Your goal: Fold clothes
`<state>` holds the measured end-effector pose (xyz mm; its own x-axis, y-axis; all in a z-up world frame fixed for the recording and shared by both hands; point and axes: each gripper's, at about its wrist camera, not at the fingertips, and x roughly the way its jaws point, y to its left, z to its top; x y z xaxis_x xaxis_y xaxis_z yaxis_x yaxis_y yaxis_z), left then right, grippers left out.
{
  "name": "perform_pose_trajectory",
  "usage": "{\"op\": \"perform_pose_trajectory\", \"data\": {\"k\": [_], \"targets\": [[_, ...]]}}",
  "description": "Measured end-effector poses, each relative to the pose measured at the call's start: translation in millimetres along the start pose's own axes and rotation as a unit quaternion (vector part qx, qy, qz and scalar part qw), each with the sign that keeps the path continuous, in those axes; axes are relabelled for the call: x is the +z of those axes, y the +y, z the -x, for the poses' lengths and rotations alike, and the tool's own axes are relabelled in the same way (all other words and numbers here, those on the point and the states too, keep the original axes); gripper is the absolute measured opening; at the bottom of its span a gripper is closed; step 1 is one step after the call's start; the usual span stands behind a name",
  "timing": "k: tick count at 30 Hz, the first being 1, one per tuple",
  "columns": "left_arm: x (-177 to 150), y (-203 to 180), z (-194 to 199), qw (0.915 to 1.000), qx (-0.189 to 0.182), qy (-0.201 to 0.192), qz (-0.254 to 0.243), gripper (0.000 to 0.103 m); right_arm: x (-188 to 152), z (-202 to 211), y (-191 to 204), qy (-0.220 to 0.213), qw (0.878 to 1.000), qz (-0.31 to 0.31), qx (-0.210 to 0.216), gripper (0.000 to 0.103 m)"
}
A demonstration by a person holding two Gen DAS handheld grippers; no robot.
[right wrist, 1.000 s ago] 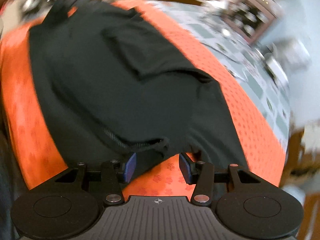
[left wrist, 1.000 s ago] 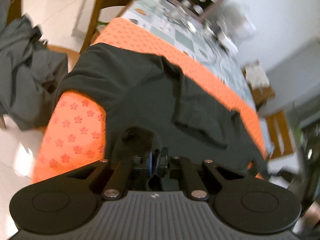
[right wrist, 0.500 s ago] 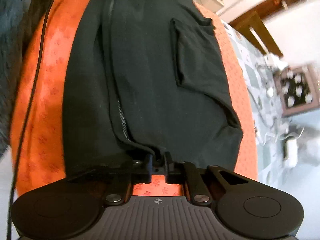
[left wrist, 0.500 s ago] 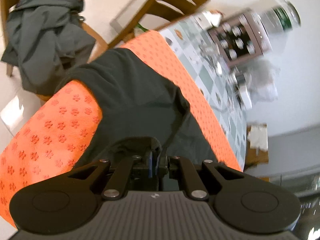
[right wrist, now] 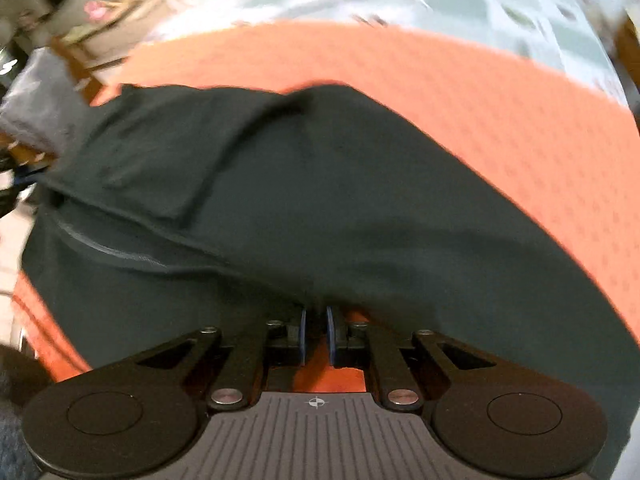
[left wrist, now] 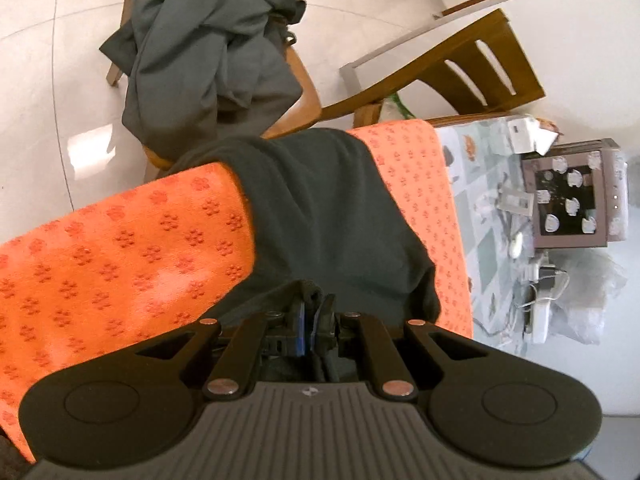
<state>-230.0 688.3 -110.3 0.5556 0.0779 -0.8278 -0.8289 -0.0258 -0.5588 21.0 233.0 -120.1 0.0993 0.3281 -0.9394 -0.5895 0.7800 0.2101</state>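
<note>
Both grippers pinch the dark garment (left wrist: 328, 208) lying on the orange mat (left wrist: 120, 248). The left gripper (left wrist: 313, 320) is clamped on a bunched edge. The right gripper (right wrist: 316, 330), jaws just closed, nips the hem at six o'clock. Grey clothes (left wrist: 208, 48) heap on a chair (left wrist: 308, 100) at eleven o'clock.

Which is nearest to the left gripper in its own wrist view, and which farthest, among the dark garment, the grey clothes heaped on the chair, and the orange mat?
1. Dark garment, pinched in the left gripper.
2. Orange mat, beneath, left.
3. Grey clothes, on the chair beyond the table.
</note>
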Motion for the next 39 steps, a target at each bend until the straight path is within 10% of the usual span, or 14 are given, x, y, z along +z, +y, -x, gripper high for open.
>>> {"op": "perform_pose_trajectory", "data": {"k": [3, 5, 7, 25, 39], "targets": [[0, -9, -1, 0.9993, 0.003, -0.008, -0.036, 0.022, -6, -4, -1, 0.0, 1.0, -0.006, -0.028, 0.017], [1, -16, 1, 0.9975, 0.002, -0.019, -0.068, 0.058, -14, 3, 1, -0.016, 0.999, -0.011, -0.035, 0.024], [0, -25, 10, 0.9931, -0.002, -0.04, -0.11, 0.072, -23, 12, 3, -0.037, 0.998, -0.018, -0.041, 0.027], [-52, 10, 33, 0.921, 0.005, 0.0, -0.39, 0.072, -107, 42, 47, -0.093, 0.993, -0.071, 0.014, 0.038], [-55, 55, 30, 0.9089, 0.005, 0.046, -0.414, 0.052, -113, 19, 42, -0.088, 0.982, -0.162, 0.041, 0.037]]}}
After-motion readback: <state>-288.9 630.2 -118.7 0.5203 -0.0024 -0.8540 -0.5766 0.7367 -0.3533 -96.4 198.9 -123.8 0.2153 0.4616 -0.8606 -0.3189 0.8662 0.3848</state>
